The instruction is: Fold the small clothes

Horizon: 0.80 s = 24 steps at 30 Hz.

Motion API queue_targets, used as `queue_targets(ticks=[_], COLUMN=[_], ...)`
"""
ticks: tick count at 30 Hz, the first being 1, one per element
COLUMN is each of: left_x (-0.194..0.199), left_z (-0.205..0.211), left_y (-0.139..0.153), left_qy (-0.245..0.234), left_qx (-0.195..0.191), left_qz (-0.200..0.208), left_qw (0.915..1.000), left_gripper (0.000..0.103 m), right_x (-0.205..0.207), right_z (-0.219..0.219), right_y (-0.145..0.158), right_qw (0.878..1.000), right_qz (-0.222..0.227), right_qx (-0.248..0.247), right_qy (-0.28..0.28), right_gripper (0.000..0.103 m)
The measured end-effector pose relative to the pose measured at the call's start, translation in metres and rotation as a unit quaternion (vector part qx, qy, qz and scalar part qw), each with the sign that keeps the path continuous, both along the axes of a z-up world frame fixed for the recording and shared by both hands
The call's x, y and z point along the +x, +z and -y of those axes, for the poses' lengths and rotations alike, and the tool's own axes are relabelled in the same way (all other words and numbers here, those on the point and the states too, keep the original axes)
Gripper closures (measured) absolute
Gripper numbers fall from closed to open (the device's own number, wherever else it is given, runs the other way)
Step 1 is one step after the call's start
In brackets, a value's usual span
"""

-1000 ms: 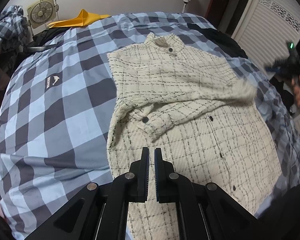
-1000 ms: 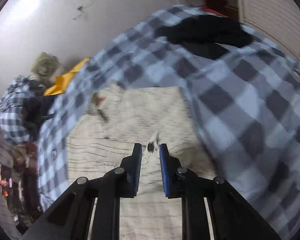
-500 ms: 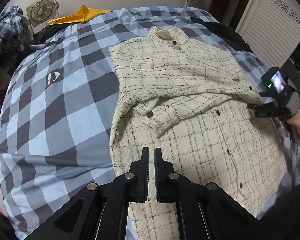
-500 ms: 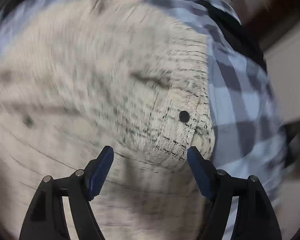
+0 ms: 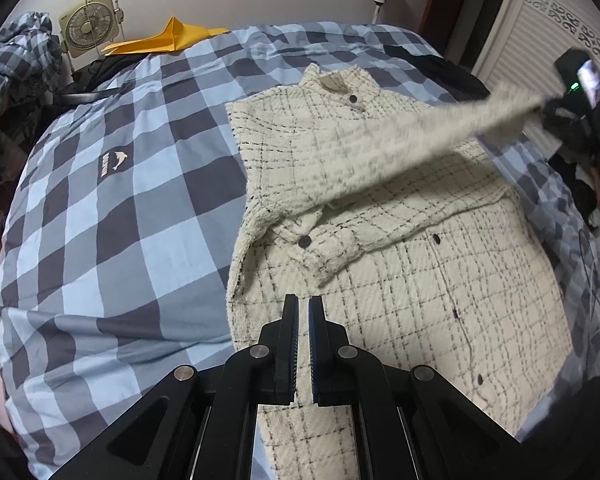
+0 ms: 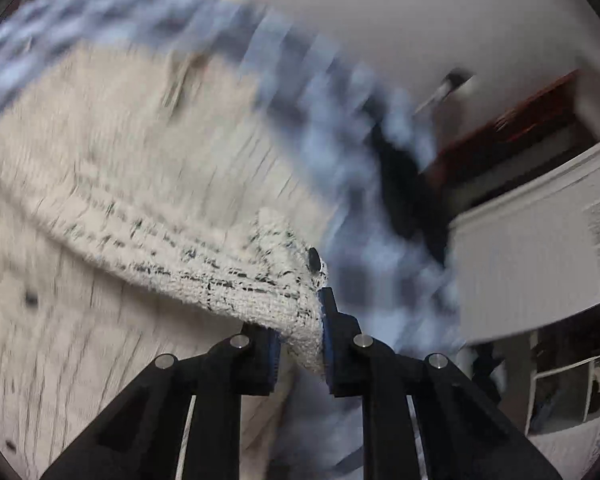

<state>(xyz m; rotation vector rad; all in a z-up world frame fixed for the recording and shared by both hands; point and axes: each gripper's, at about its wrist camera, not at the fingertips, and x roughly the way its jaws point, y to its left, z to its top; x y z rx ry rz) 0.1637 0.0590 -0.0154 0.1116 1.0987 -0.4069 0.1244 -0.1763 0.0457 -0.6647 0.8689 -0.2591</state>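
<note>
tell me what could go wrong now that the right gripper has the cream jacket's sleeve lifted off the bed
1. The right gripper, whose jaws have just been closing, pinches only the cuff end of the cream tweed jacket's sleeve; the thick fabric could slip out.
2. The left gripper is shut and empty above the hem, so nothing pins the cream tweed jacket; pulling may drag it across the blue checked bedcover.
3. The other sleeve, already folded across the front, could be disturbed.

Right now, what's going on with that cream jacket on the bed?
A person with a gripper in each hand is folding a cream checked jacket spread on a blue checked bedspread. The right gripper has just closed its jaws on the cuff of one sleeve and holds it stretched up off the jacket. The left gripper hovers shut and empty above the jacket's near edge.
</note>
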Motion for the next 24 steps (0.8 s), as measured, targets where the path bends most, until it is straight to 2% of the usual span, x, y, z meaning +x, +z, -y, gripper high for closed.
queue_targets(ticks=[2,4,5,6,7,8,10,11,12,14,17,19,21,23,24], left_x=[0.0,0.001,0.001,0.001,0.001,0.001,0.001,0.002,0.002,0.004,0.005,0.004,0.004,0.003,0.003], left_z=[0.0,-0.001,-0.001,-0.002,-0.002,-0.004,-0.007,-0.008,-0.009,-0.011,-0.01,-0.009,-0.007,-0.004,-0.003], left_y=[-0.002,-0.003,-0.003,-0.003,-0.002,0.0,0.002,0.003,0.005,0.008,0.012,0.012,0.009,0.004,0.0], left_qy=[0.001,0.002,0.002,0.002,0.003,0.004,0.006,0.008,0.01,0.013,0.008,0.007,0.007,0.004,0.0], left_qx=[0.003,0.003,0.002,0.0,-0.004,-0.009,-0.025,-0.033,-0.041,-0.051,-0.073,-0.077,-0.069,-0.052,-0.05], left_qz=[-0.003,-0.006,-0.006,-0.006,-0.005,-0.004,-0.002,-0.003,-0.002,0.004,0.011,0.017,0.018,0.022,0.019], left_qw=[1.0,1.0,1.0,1.0,1.0,0.9999,0.9997,0.9994,0.9991,0.9986,0.9973,0.9968,0.9974,0.9984,0.9986], left_gripper=[0.1,0.1,0.1,0.1,0.1,0.1,0.1,0.1,0.1,0.1,0.1,0.1,0.1,0.1,0.1], right_x=[-0.012,-0.019,-0.016,-0.012,-0.007,-0.008,-0.014,-0.021,-0.027,-0.036,-0.029,-0.008,0.005,0.023,0.031], right_z=[-0.014,-0.011,-0.003,0.008,0.026,0.036,0.063,0.078,0.09,0.104,0.099,0.075,0.048,0.021,0.006], right_y=[0.013,0.006,-0.008,-0.026,-0.058,-0.085,-0.133,-0.149,-0.152,-0.135,-0.098,-0.075,-0.074,-0.084,-0.092], right_qw=[0.997,0.995,0.996,0.998,0.997,0.994,0.977,0.965,0.953,0.932,0.911,0.902,0.898,0.9,0.905], right_qz=[0.069,0.096,0.086,0.062,0.004,-0.041,-0.126,-0.154,-0.159,-0.126,-0.067,-0.039,-0.029,-0.034,-0.039], right_qx=[-0.015,-0.005,0.007,0.024,0.058,0.083,0.129,0.165,0.208,0.298,0.376,0.412,0.427,0.425,0.413], right_qy=[0.019,0.018,0.009,-0.007,-0.04,-0.065,-0.11,-0.135,-0.152,-0.165,-0.157,-0.125,-0.108,-0.096,-0.091], right_gripper=[0.09,0.085,0.074,0.045,0.032,0.028,0.028,0.029,0.029,0.028,0.028,0.028,0.019,0.018,0.018])
